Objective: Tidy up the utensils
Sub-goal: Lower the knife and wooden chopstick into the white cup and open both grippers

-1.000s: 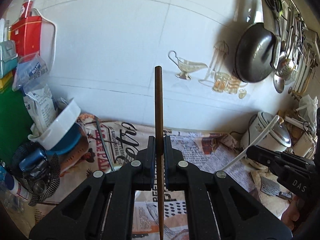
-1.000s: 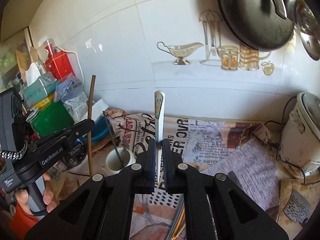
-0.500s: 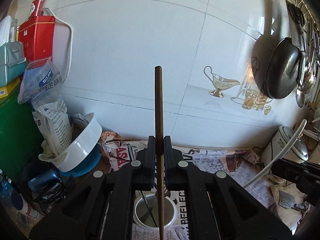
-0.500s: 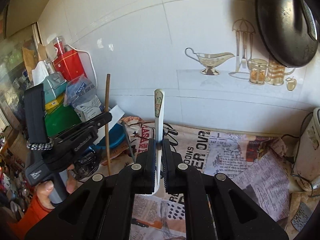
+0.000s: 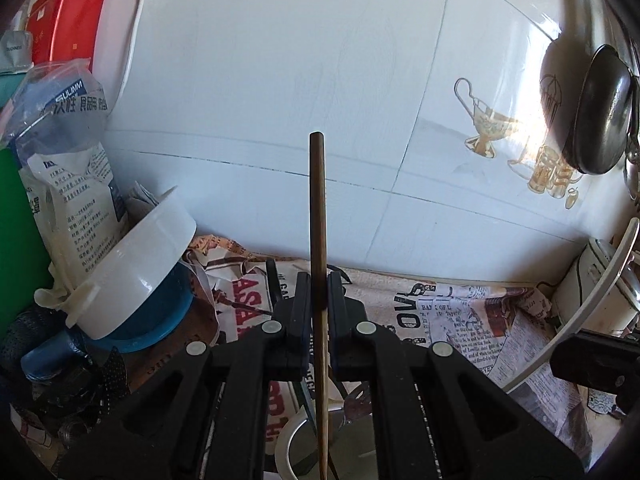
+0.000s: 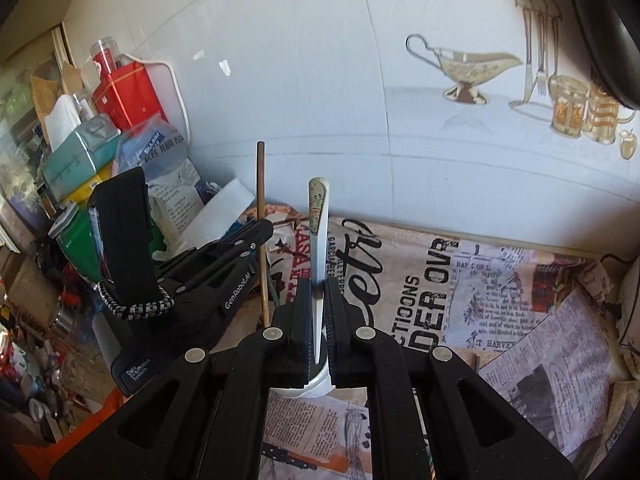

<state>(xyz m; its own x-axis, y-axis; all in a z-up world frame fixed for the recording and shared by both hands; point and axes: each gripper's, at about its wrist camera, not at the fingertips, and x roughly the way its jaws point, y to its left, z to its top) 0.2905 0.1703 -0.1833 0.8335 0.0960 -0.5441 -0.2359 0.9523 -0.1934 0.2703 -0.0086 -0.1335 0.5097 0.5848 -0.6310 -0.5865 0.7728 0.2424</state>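
Over white cup (image 5: 288, 446): 1 chopstick (image 5: 318, 240), 1 spoon (image 6: 319, 240), 2 tongs clamped.

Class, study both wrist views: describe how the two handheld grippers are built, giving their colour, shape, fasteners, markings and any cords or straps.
Both are matte black plastic. The right gripper has two flat parallel fingers on angular linkage arms with triangular cut-outs and round silver pins. The left gripper is built alike, printed GenRobot.AI in white, with a black-and-white braided cord round its handle.

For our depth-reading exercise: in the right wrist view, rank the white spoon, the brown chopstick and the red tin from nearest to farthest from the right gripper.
1. White spoon: clamped in the right gripper, centre.
2. Brown chopstick: just left, held by the left gripper.
3. Red tin: far left, against the wall.
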